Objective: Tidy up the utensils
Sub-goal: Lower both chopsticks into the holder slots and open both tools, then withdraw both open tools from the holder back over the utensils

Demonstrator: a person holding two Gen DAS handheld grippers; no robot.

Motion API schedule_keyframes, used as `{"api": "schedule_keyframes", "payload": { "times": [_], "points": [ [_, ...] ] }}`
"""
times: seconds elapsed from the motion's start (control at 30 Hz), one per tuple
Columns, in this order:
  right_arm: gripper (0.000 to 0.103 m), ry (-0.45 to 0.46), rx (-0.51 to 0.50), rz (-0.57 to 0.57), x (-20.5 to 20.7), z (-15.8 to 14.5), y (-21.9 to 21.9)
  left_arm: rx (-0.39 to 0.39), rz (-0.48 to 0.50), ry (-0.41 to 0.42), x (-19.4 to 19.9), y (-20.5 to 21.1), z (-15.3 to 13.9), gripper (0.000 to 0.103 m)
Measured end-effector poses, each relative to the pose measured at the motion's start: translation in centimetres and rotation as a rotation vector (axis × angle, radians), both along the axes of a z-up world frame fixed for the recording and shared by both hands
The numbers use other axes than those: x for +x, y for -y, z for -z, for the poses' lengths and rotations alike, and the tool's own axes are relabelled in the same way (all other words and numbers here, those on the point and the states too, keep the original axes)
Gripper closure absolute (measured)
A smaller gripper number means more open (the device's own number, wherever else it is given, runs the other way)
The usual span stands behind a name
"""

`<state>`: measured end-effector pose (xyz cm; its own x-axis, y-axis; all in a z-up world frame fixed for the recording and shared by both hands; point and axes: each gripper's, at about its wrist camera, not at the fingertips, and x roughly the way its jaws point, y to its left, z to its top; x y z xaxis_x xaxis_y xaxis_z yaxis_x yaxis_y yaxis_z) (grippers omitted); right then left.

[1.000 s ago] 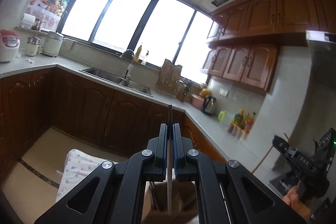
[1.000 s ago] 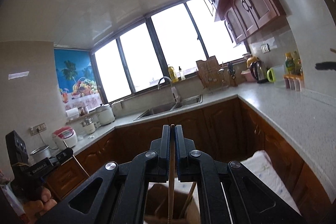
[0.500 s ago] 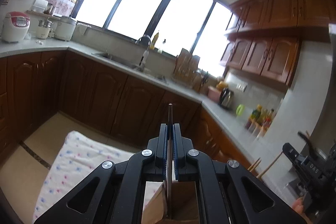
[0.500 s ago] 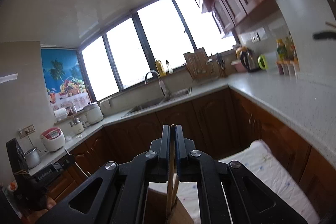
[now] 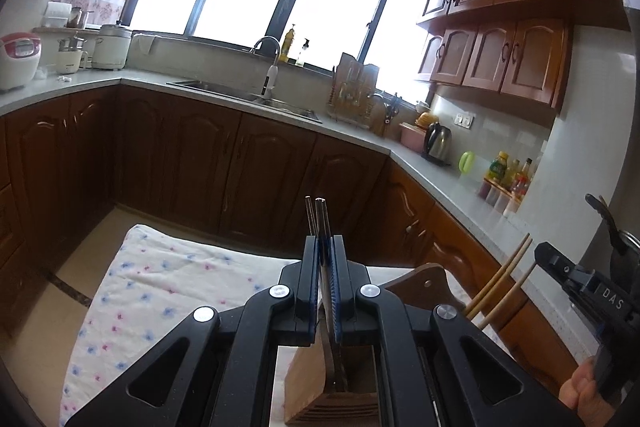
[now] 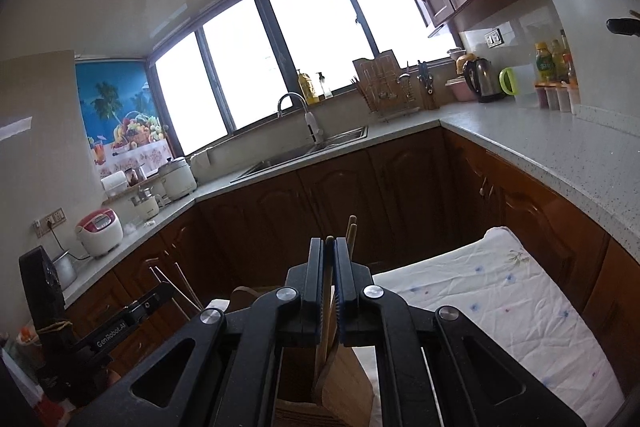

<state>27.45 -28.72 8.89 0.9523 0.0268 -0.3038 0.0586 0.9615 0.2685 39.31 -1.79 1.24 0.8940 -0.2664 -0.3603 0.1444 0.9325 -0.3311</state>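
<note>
My left gripper [image 5: 324, 247] is shut on a pair of dark metal chopsticks [image 5: 318, 215] whose lower ends reach into a wooden utensil holder [image 5: 332, 383] below it. My right gripper [image 6: 330, 247] is shut on a pair of wooden chopsticks [image 6: 351, 231] that also reach down into the wooden holder [image 6: 344, 379]. The right gripper [image 5: 560, 267] with its wooden chopsticks [image 5: 500, 283] shows at the right of the left wrist view. The left gripper [image 6: 152, 301] shows at the lower left of the right wrist view.
The holder stands on a table with a white floral cloth [image 5: 168, 279], which also shows in the right wrist view [image 6: 500, 287]. Brown cabinets and a grey countertop [image 5: 452, 195] run around the room, with a sink [image 5: 248, 95], kettle [image 5: 438, 141] and rice cookers [image 5: 18, 59].
Both grippers have tilted downward and lowered, bringing the cloth and the holder further into view. The chopsticks in each gripper now show as two separated tips.
</note>
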Motion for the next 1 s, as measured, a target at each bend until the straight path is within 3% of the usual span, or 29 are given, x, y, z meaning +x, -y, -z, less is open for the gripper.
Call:
{"api": "schedule_keyframes", "payload": {
  "times": [0.53,0.63,0.77,0.83,0.9,0.93,0.97,1.0],
  "points": [
    [0.098,-0.027,0.027,0.004,0.3,0.1,0.5,0.036,0.004,-0.017,-0.6,-0.6,-0.1,0.099],
    [0.093,-0.028,0.028,0.005,0.2,0.0,0.5,0.039,0.006,-0.022,-0.6,-0.5,0.0,0.098],
    [0.092,-0.024,0.042,0.011,-0.1,-0.1,0.8,0.034,0.002,-0.03,-0.9,-0.9,-0.2,0.088],
    [0.086,-0.022,0.059,0.011,-0.3,-0.2,1.1,0.03,-0.008,-0.024,-1.3,-1.0,-0.3,0.076],
    [0.057,-0.012,0.077,0.009,-0.9,-0.3,1.2,0.028,-0.016,-0.022,-1.9,-1.2,-0.5,0.058],
    [0.047,-0.002,0.085,0.006,-1.3,-0.4,1.2,0.027,-0.018,-0.024,-2.1,-1.2,-0.5,0.051],
    [0.032,0.005,0.086,0.005,-1.6,-0.4,1.2,0.025,-0.024,-0.028,-2.5,-1.5,-0.6,0.037],
    [0.027,0.011,0.084,0.006,-1.9,-0.5,1.2,0.023,-0.025,-0.023,-2.9,-1.6,-0.7,0.03]
  ]
}}
